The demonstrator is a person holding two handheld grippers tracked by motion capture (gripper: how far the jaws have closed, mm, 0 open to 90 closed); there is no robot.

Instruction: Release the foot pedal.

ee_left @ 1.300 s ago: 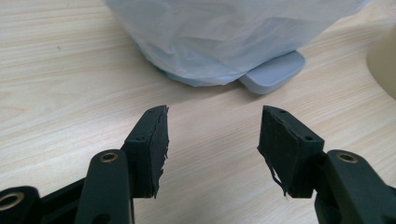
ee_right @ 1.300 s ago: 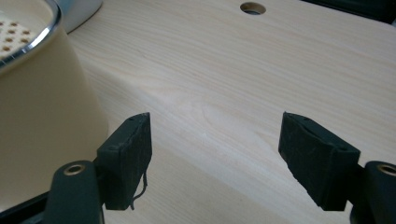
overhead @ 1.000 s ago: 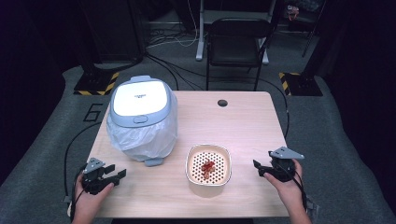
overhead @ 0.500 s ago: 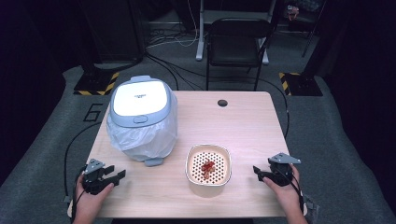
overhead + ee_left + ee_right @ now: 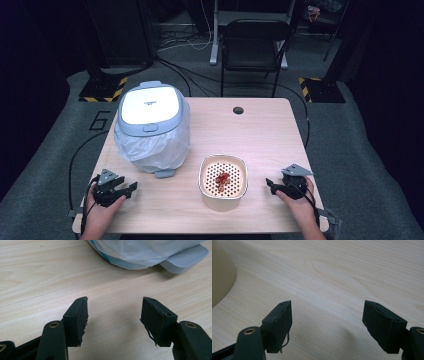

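A cream bowl (image 5: 223, 176) with a perforated insert holds a few red pieces (image 5: 221, 178) near the table's front middle. My left gripper (image 5: 131, 188) rests at the front left, held by a hand, jaws open and empty. In the left gripper view it (image 5: 113, 315) points at bare wood short of the bin's grey foot pedal (image 5: 185, 258). At the front right, to the right of the bowl, my right gripper (image 5: 270, 184) is open and empty. Seen from the right gripper view, it (image 5: 327, 317) hangs over bare tabletop with the bowl's wall (image 5: 220, 272) at the left.
A grey-lidded pedal bin (image 5: 151, 112) lined with a white plastic bag (image 5: 155, 147) stands at the table's left. A cable hole (image 5: 238, 110) lies near the far edge. A black chair (image 5: 252, 47) stands behind the wooden table (image 5: 270, 135).
My right gripper has sunk slightly toward the front edge and shifted a little left toward the bowl. The left gripper has not moved.
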